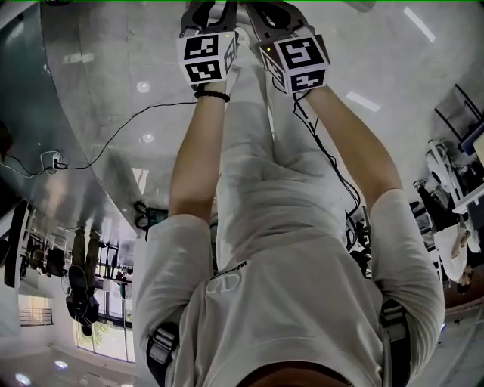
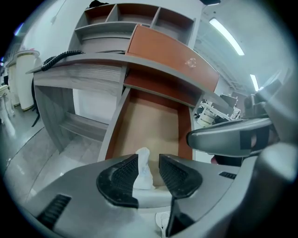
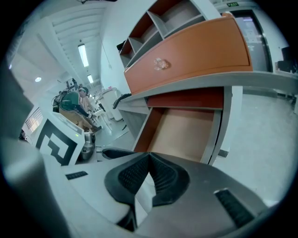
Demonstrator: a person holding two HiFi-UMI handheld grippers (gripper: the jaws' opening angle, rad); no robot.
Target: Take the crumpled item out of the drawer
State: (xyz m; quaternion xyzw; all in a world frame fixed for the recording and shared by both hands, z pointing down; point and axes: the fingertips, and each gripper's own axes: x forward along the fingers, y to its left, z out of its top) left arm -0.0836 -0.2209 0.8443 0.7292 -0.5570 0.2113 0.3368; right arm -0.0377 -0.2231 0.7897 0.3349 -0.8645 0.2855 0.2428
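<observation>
Closest in, the left gripper (image 2: 149,160) has its black ribbed fingers (image 2: 122,176) parted, and the small white crumpled item (image 2: 142,169) stands upright between them. It leans on the left finger with a clear gap to the right one, so nothing is squeezing it. It sits at the near end of the pulled-out drawer (image 2: 151,123), a shallow wooden box with a tan floor and reddish-brown sides; what it rests on I cannot make out. The drawer hangs under the curved grey wood-grain table (image 2: 84,74), where a black coiled cord (image 2: 60,58) lies at the left edge. Above it a reddish-brown cabinet door (image 2: 172,56) fronts a grey shelf unit with open cubbies (image 2: 123,14). Further right, the right gripper (image 3: 149,158) hovers beside the left one facing the same drawer, its fingers pressed together with nothing between them.
</observation>
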